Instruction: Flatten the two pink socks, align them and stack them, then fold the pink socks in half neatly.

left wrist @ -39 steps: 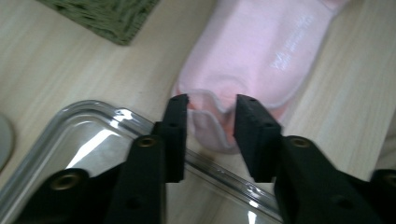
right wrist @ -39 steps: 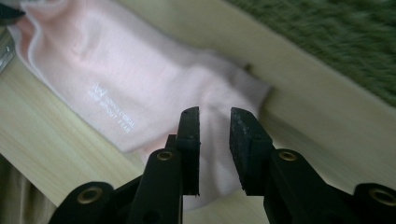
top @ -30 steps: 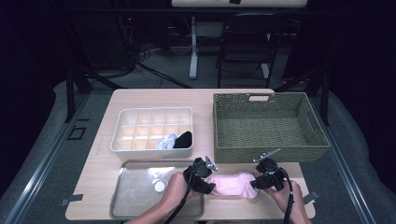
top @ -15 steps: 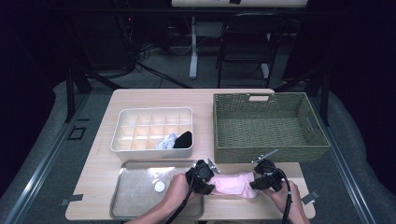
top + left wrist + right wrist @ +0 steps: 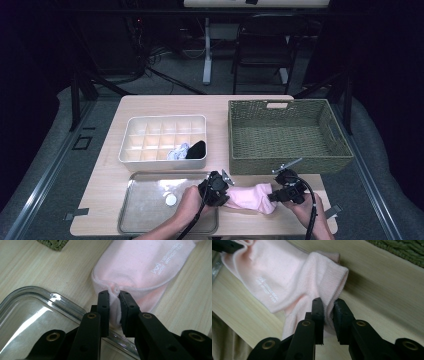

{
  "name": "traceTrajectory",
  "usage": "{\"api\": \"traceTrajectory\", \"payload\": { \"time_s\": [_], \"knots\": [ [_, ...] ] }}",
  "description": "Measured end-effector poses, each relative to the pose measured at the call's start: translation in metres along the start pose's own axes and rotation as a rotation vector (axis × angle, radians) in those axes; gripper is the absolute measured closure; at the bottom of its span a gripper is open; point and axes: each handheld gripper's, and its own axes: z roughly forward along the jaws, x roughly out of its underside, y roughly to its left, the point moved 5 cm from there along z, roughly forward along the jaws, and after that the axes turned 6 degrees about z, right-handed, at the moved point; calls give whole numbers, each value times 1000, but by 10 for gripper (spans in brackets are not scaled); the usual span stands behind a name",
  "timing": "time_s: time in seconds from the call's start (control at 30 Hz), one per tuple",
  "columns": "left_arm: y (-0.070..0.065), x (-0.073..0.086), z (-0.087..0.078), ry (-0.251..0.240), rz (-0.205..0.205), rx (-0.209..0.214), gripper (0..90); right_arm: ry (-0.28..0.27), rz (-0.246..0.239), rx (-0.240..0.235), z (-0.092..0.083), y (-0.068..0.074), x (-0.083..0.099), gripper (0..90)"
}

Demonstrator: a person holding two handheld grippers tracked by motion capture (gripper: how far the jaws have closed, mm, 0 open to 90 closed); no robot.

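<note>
A pale pink sock (image 5: pixel 250 196) lies on the table near the front edge, between the two grippers. My left gripper (image 5: pixel 223 191) has just been closing and its jaws now pinch the toe end of the pink sock (image 5: pixel 140 267), the cloth bunched between the pads (image 5: pixel 103 302). My right gripper (image 5: pixel 274 194) has also just been closing and is shut on the cuff end of the pink sock (image 5: pixel 287 277), with a fold of ribbed cloth squeezed between its fingers (image 5: pixel 317 310).
A clear tray (image 5: pixel 145 200) holding a small white round thing (image 5: pixel 171 199) lies at the front left, its rim (image 5: pixel 62 302) just under the left gripper. Behind stand a white divided box (image 5: pixel 162 137) with a white and a black sock, and a green woven basket (image 5: pixel 285 132).
Both grippers' jaws have come together on the ends of the pink sock. The hands have stayed where they were.
</note>
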Motion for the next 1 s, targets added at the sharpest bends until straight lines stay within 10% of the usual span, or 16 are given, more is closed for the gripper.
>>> {"api": "traceTrajectory", "payload": {
  "time_s": [1.0],
  "knots": [
    [-5, -4, 3, -58, -22, 46, 817, -75, -23, -181, -12, 29, -11, 799]
  ]
}}
